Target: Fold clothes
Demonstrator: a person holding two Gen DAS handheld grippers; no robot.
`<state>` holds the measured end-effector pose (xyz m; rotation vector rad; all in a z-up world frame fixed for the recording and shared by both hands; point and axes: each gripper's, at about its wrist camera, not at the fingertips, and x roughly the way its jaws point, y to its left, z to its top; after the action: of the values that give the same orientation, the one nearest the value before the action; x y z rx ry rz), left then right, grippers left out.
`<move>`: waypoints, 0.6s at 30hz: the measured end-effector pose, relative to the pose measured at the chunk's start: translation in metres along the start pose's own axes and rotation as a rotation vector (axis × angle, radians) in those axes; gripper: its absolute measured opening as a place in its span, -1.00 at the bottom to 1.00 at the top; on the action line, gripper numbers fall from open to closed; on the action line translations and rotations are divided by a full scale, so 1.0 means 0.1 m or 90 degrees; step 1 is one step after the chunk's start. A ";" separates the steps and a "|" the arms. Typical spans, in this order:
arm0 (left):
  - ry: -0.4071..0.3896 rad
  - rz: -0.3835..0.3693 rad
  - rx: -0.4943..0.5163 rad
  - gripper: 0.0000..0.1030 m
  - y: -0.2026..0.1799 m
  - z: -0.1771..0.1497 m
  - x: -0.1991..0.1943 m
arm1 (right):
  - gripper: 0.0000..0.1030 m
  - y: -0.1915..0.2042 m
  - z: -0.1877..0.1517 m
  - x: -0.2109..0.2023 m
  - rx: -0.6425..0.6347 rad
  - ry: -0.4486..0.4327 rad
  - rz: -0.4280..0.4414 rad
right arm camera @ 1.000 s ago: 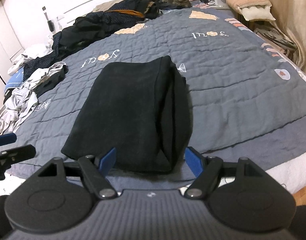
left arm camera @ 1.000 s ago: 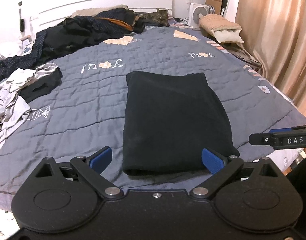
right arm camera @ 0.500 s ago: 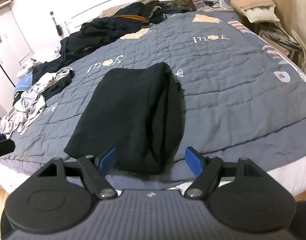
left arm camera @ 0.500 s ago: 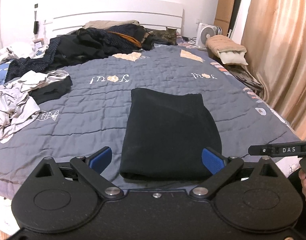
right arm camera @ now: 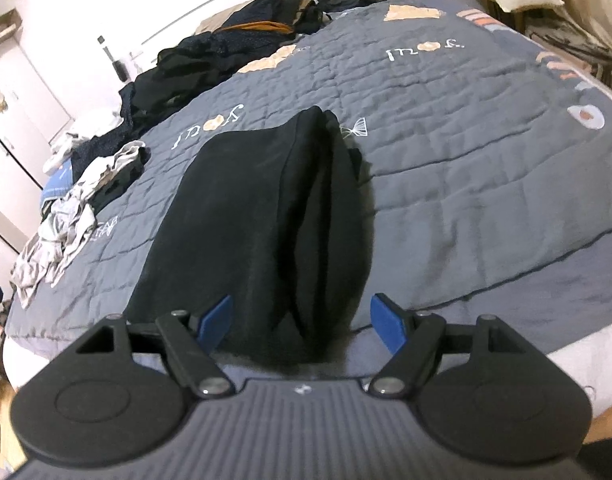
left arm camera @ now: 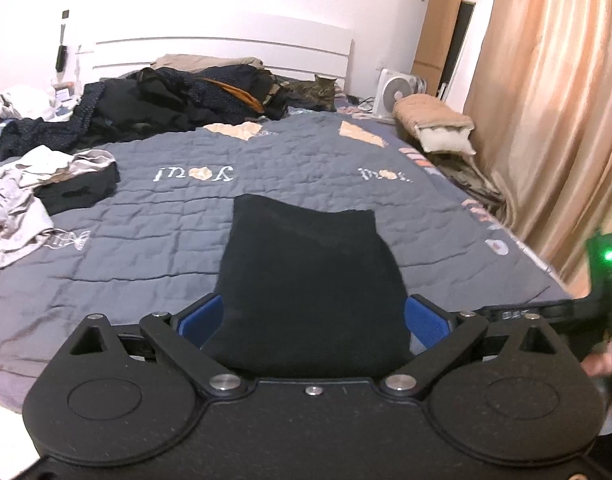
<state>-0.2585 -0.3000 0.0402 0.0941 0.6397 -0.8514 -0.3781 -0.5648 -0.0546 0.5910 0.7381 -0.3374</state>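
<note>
On the quilt (left arm camera: 153,236), one folded black garment (left arm camera: 306,276)

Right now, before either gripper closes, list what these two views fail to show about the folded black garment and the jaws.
- Near edge of the folded black garment: left wrist view, hidden behind the left gripper body.
- Same edge: right wrist view, blurred and cut off by the right gripper.
- Whether either gripper's pads touch the cloth: cannot be told, though both jaws stand wide.
- What kind of garment it is: folds hide it.
- Right gripper in the left wrist view: only a blurred sliver at the right edge.
</note>
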 end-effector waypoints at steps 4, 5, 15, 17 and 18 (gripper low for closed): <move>0.000 -0.016 -0.006 0.90 -0.02 -0.01 0.08 | 0.46 -0.09 -0.04 0.20 0.005 0.008 0.013; 0.002 -0.021 -0.009 0.90 -0.02 -0.02 0.10 | 0.46 -0.11 -0.05 0.23 0.004 0.008 0.018; 0.033 -0.037 -0.020 0.90 -0.01 -0.15 0.27 | 0.47 -0.35 -0.10 0.62 0.022 0.024 0.058; 0.036 -0.035 -0.021 0.90 0.02 -0.16 0.27 | 0.47 -0.39 -0.10 0.71 0.041 0.032 0.071; 0.037 -0.034 -0.024 0.90 0.04 -0.17 0.27 | 0.47 -0.41 -0.09 0.76 0.049 0.037 0.078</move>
<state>-0.2509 -0.3099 0.0111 0.0679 0.7150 -0.8896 -0.3503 -0.5978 -0.1298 0.7177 0.7430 -0.2378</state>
